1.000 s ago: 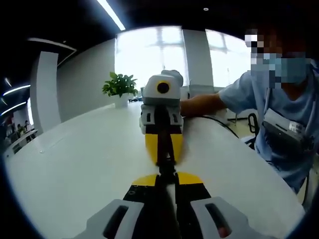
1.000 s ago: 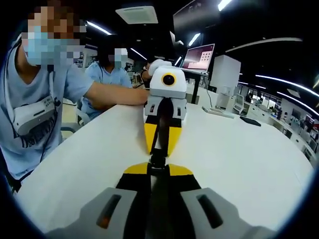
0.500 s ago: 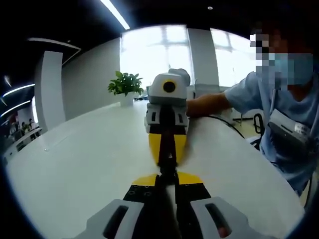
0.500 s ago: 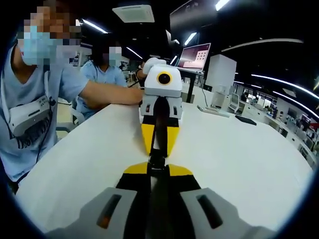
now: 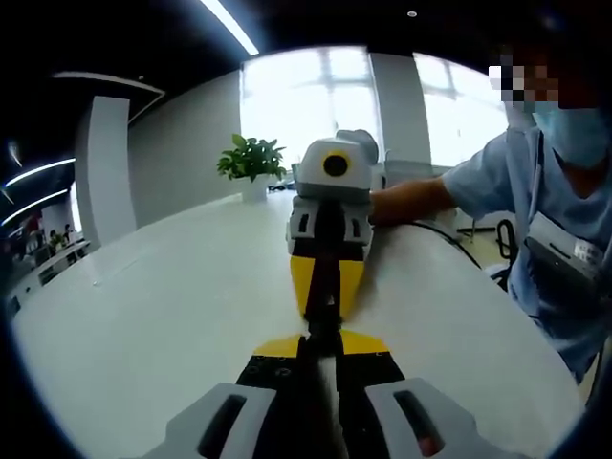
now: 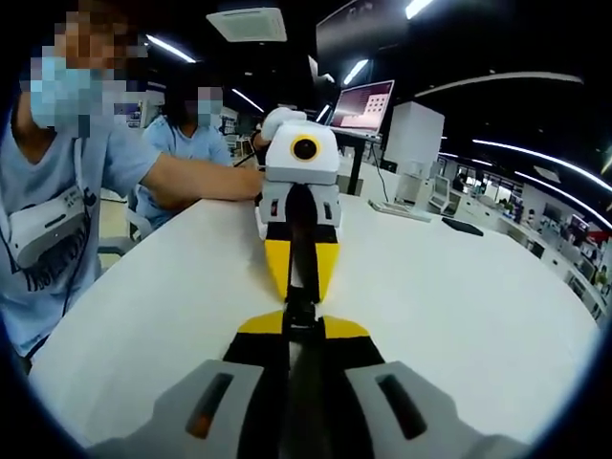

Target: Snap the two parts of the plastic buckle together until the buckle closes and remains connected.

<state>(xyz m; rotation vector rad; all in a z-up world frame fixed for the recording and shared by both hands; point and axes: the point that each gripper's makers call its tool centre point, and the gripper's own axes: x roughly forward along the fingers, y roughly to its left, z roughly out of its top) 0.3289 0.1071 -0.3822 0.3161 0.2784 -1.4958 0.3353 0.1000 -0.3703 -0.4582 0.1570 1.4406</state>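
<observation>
grippers: 2, left [image 5: 322,337], right [image 6: 299,330] | buckle [image 5: 323,314]: 1 | table [image 5: 163,316]: 1 | plant [image 5: 251,159]: 1 | people: 2 | laptop [image 6: 361,106]: 1

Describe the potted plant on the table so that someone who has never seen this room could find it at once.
Start at the bright window wall at the far end of the long white table in the left gripper view. The small leafy green plant in a white pot stands on the table's far edge before that window, left of the white and yellow right gripper. It is the one green, living thing there.
</observation>
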